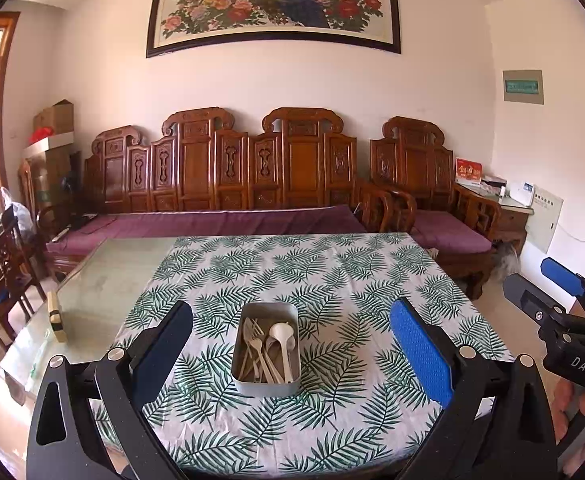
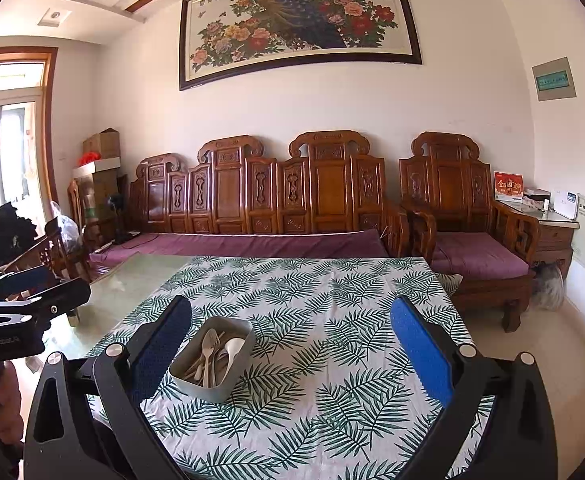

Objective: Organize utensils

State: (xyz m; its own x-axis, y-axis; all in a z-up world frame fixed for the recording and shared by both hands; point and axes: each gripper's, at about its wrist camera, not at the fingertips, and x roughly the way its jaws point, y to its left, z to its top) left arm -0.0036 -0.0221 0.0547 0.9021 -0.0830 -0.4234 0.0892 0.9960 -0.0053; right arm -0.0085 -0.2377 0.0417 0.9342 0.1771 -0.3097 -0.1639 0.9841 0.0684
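Utensils (image 1: 266,350) lie heaped in a rectangular metal tin (image 1: 266,384) that sits on a tabletop (image 1: 332,272) covered by a white cloth printed with green palm leaves. In the left wrist view the tin's long axis runs straight away from the camera, toward a carved wooden sofa (image 1: 228,176) with purple cushions. The pale cutlery lies roughly along that axis: a white spoon (image 1: 282,336) has its bowl at the far end and its handle toward the camera, and a fork (image 1: 252,332) beside it points its tines the same way.

The left hand-held gripper (image 1: 290,346) is spread wide with nothing between its blue pads, held above the near part of the cloth; the tin appears centred between its fingers. The right hand-held gripper (image 2: 290,346) is likewise spread wide and empty, off to the tin's right side, so in its view the tin sits left of centre near the left finger, its long axis slanting up and to the right.

Only the left wrist view shows a small cream block (image 1: 56,318) on the bare glass at the tabletop's left edge, and the right gripper's fingers at the frame's right. Only the right wrist view shows a bright glazed door (image 2: 8,152) at far left, and the left gripper's fingers at the frame's left. Both views show a framed peacock painting (image 1: 272,4) above the sofa.
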